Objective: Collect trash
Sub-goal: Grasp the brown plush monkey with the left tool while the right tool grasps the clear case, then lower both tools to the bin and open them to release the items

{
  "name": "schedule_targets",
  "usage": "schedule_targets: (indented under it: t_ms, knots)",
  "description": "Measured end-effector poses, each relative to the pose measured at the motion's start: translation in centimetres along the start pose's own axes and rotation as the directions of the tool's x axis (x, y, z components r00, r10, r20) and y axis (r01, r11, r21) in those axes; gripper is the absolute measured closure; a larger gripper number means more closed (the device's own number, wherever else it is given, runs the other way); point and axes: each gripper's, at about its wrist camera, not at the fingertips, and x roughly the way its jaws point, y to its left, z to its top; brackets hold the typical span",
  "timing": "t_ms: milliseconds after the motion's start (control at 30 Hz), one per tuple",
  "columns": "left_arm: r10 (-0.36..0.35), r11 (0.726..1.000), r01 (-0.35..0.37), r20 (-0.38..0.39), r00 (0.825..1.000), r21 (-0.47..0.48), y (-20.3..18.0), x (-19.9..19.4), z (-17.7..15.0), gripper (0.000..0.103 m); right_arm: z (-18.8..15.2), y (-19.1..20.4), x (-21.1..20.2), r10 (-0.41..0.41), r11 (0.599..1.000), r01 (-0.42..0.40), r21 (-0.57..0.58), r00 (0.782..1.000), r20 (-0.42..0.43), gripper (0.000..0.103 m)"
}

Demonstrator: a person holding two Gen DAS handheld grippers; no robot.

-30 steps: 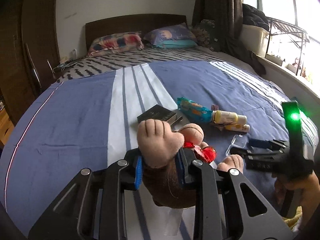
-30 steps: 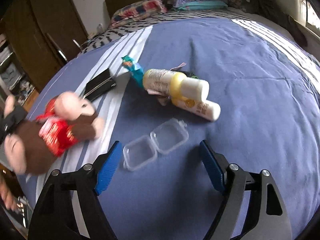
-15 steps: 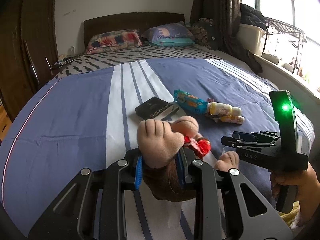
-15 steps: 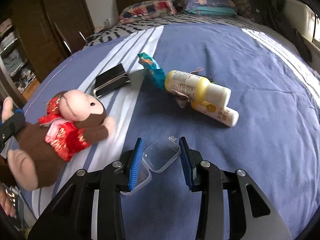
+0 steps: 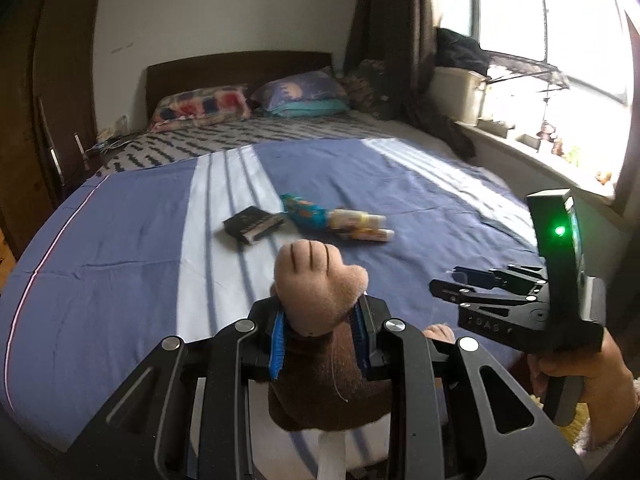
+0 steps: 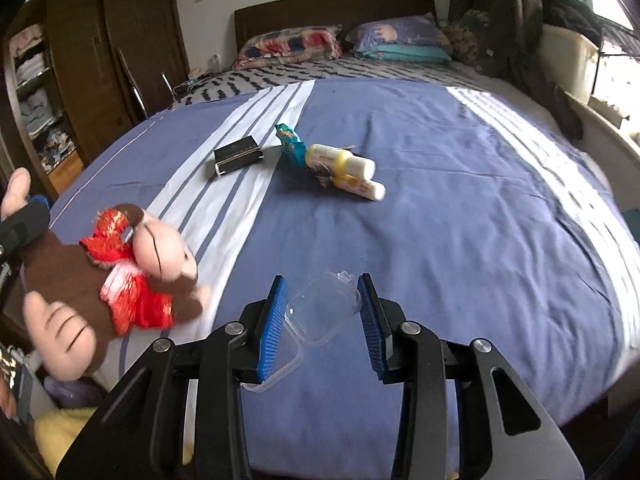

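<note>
Right hand-held gripper [image 6: 322, 320] clamps clear box [image 6: 320, 312], seemingly hidden left view

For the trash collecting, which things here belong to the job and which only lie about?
Belong to the job:
clear plastic box, held in the right claw
snack wrapper
two bottles

Only lying about:
monkey toy, held in the left claw
black book
pillows

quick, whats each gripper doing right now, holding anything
Left gripper: shut on the plush monkey.
Right gripper: shut on the clear plastic container.
</note>
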Motion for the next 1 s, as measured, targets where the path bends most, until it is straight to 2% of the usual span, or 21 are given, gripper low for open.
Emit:
schedule_targets:
  t_ms: [167, 333, 500, 700, 800, 933, 1000]
  knots:
    - [-0.045, 0.999, 0.045, 0.017, 0.999, 0.026, -3.1, -4.0, -1.8, 0.077, -3.3, -0.8, -4.7, -0.026, 1.0, 0.027, -0.002, 0.999, 0.026, 0.065]
    - [-0.103, 0.994, 0.103, 0.009, 0.995, 0.042, -6.1, -7.0, -4.5, 0.077, -6.6, -1.9, -7.6, -0.052, 0.999, 0.052, 0.002, 0.998, 0.032, 0.065]
    - [-0.168, 0.985, 0.17, -0.047, 0.985, 0.034, -8.0, -7.6, -7.6, 0.077, -10.2, -3.0, -9.1, -0.062, 0.998, 0.062, 0.017, 0.998, 0.009, 0.065]
    - [-0.207, 0.977, 0.212, -0.166, 0.964, 0.012, -9.6, -6.0, -12.4, 0.077, -13.6, -2.9, -9.0, -0.058, 0.998, 0.059, 0.007, 0.998, -0.038, 0.065]
    - [-0.225, 0.973, 0.229, -0.24, 0.944, -0.013, -9.9, -3.8, -15.4, 0.077, -15.3, -2.6, -8.0, -0.058, 0.998, 0.059, 0.012, 0.996, -0.066, 0.065]
    - [-0.222, 0.975, 0.219, -0.317, 0.922, -0.043, -10.3, -0.3, -19.6, 0.077, -17.5, -2.2, -5.8, -0.033, 0.999, 0.036, 0.025, 0.991, -0.128, 0.065]
    - [-0.192, 0.981, 0.192, -0.341, 0.92, -0.034, -10.5, 1.1, -21.3, 0.077, -18.7, -1.9, -4.5, -0.029, 0.999, 0.033, 0.024, 0.987, -0.158, 0.065]
